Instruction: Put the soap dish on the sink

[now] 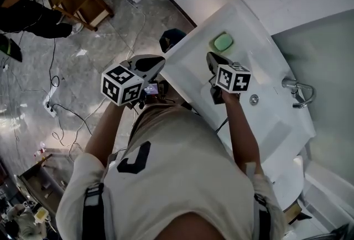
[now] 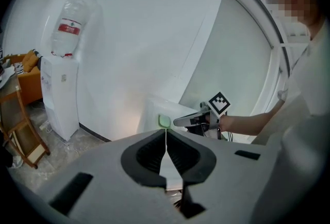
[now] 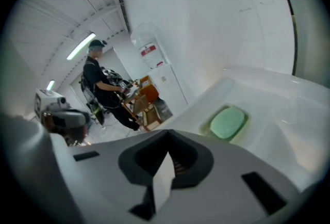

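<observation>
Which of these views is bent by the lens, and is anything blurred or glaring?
Head view: sharp and evenly lit, the soap dish clear on the white sink. Left gripper view: strong fisheye bend, dark corners. Right gripper view: same bend, slightly soft, ceiling light glaring.

Soap dish point(image 2: 164, 121) tiny in left gripper view, lower rim behind closed tips of left gripper point(image 2: 165, 132); dish and contents not separable (just green blob). Head view: person's arm point(image 1: 243, 134) covers sink point(image 1: 260, 62) near edge; bystander point(image 1: 27, 15) cut by left picture edge. Water bottle point(image 2: 68, 27) label unreadable.
</observation>
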